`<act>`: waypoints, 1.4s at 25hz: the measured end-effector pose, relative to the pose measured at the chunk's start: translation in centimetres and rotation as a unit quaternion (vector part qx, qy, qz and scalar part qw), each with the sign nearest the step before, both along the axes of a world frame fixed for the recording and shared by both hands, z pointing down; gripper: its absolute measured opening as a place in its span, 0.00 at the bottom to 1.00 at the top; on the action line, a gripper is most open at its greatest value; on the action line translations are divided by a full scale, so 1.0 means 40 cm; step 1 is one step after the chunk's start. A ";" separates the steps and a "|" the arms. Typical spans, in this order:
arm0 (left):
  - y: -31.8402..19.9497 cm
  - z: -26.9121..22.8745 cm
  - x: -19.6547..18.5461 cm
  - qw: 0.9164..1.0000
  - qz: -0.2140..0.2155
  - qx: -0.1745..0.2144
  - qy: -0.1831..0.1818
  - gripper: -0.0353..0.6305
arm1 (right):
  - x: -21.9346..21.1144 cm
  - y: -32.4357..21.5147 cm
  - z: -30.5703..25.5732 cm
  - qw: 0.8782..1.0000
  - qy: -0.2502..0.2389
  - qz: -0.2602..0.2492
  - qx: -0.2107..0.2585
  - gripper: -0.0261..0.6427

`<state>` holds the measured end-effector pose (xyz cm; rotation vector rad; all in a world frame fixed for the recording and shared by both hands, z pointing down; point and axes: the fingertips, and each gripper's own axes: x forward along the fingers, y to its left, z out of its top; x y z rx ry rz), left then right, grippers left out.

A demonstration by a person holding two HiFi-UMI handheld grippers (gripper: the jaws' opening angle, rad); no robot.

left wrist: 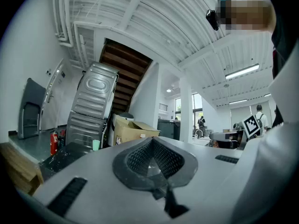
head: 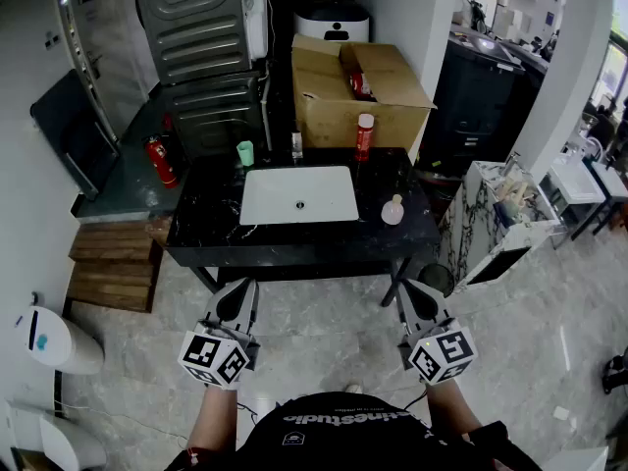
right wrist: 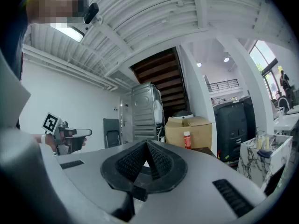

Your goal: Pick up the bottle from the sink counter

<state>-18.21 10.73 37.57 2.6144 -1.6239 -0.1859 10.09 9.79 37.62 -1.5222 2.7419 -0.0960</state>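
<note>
A red bottle (head: 364, 137) with a white cap stands at the back edge of the black marble sink counter (head: 206, 214), right of the tap. It also shows in the right gripper view, where the red bottle (right wrist: 187, 140) stands in front of a cardboard box. A small pale round bottle (head: 392, 210) sits on the counter right of the white basin (head: 285, 199). My left gripper (head: 238, 286) and right gripper (head: 404, 288) hover over the floor short of the counter's front edge. Both are shut and hold nothing, as the left gripper (left wrist: 152, 140) and right gripper (right wrist: 145, 143) show in their own views.
A green cup (head: 245, 153) and a small glass item (head: 296, 145) stand behind the basin. An open cardboard box (head: 358, 91) sits behind the counter. A fire extinguisher (head: 160, 161) and wooden steps (head: 113, 263) lie to the left, and a marble-patterned cabinet (head: 496, 219) to the right.
</note>
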 end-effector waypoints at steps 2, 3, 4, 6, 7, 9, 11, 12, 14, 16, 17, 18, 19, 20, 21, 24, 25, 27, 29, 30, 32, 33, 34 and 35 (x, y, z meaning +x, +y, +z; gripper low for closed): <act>0.004 0.002 0.003 1.000 0.002 -0.001 0.000 0.07 | -0.001 0.001 0.000 1.000 0.001 0.000 -0.002 0.09; 0.004 0.002 0.004 1.000 0.002 -0.001 0.000 0.07 | -0.003 0.000 0.001 1.000 0.001 0.000 -0.002 0.09; 0.003 0.002 0.003 1.000 0.002 0.000 0.000 0.07 | -0.004 -0.002 0.001 1.000 0.002 0.000 -0.002 0.09; 0.001 0.003 -0.003 1.000 0.001 0.000 0.000 0.07 | -0.010 -0.004 0.004 1.000 0.003 0.000 -0.003 0.09; 0.000 0.005 -0.007 1.000 0.001 0.000 0.001 0.07 | -0.013 -0.004 0.006 1.000 0.003 0.000 -0.004 0.09; 0.000 0.010 -0.012 1.000 0.000 -0.001 0.003 0.07 | -0.018 -0.003 0.011 1.000 0.005 0.000 -0.006 0.09; 0.000 0.015 -0.013 1.000 0.000 -0.003 0.004 0.07 | -0.019 -0.002 0.016 1.000 0.007 0.001 -0.007 0.10; 0.000 0.016 -0.012 1.000 0.001 -0.003 0.004 0.07 | -0.019 -0.002 0.017 1.000 0.008 0.001 -0.008 0.09; -0.001 0.016 -0.011 1.000 0.004 -0.004 0.004 0.07 | -0.019 -0.002 0.018 1.000 0.009 0.004 -0.009 0.09; -0.002 0.017 -0.016 1.000 0.006 -0.004 0.005 0.07 | -0.023 -0.002 0.015 1.000 0.005 0.006 -0.007 0.09; -0.002 0.019 -0.021 1.000 0.006 -0.005 0.005 0.07 | -0.026 0.000 0.013 1.000 -0.001 0.006 -0.004 0.09; -0.002 0.023 -0.025 1.000 0.007 -0.005 0.005 0.07 | -0.031 0.003 0.011 1.000 -0.007 0.005 -0.002 0.09; 0.000 0.026 -0.030 1.000 0.009 -0.006 0.006 0.07 | -0.037 0.006 0.011 1.000 -0.012 0.004 -0.001 0.09; 0.000 0.029 -0.035 1.000 0.010 -0.006 0.006 0.07 | -0.042 0.008 0.012 1.000 -0.014 0.004 -0.001 0.10; 0.001 0.031 -0.040 1.000 0.011 -0.007 0.006 0.07 | -0.047 0.009 0.013 1.000 -0.014 0.006 -0.001 0.10; -0.004 0.035 -0.063 1.000 0.014 -0.009 0.008 0.07 | -0.070 0.006 0.013 1.000 -0.013 0.010 -0.002 0.10; -0.007 0.037 -0.074 1.000 0.015 -0.010 0.009 0.07 | -0.079 0.004 0.016 1.000 -0.014 0.012 -0.004 0.10; -0.011 0.044 -0.094 1.000 0.019 -0.011 0.010 0.07 | -0.097 0.004 0.023 1.000 -0.014 0.016 -0.007 0.10; -0.018 0.056 -0.107 1.000 0.023 -0.011 0.009 0.07 | -0.106 0.003 0.032 1.000 -0.014 0.021 -0.008 0.10; -0.027 0.063 -0.113 1.000 0.025 -0.013 0.009 0.07 | -0.109 -0.002 0.036 1.000 -0.013 0.025 -0.008 0.10; -0.054 0.079 -0.120 0.999 0.027 -0.018 0.012 0.07 | -0.109 -0.018 0.045 0.999 -0.013 0.031 -0.011 0.10; -0.069 0.087 -0.119 0.999 0.028 -0.022 0.014 0.07 | -0.105 -0.027 0.053 0.999 -0.012 0.034 -0.014 0.10; -0.083 0.095 -0.114 0.999 0.030 -0.025 0.015 0.07 | -0.099 -0.037 0.062 0.999 -0.010 0.036 -0.018 0.10; -0.100 0.102 -0.106 0.999 0.033 -0.026 0.015 0.07 | -0.090 -0.051 0.072 0.999 -0.008 0.038 -0.022 0.10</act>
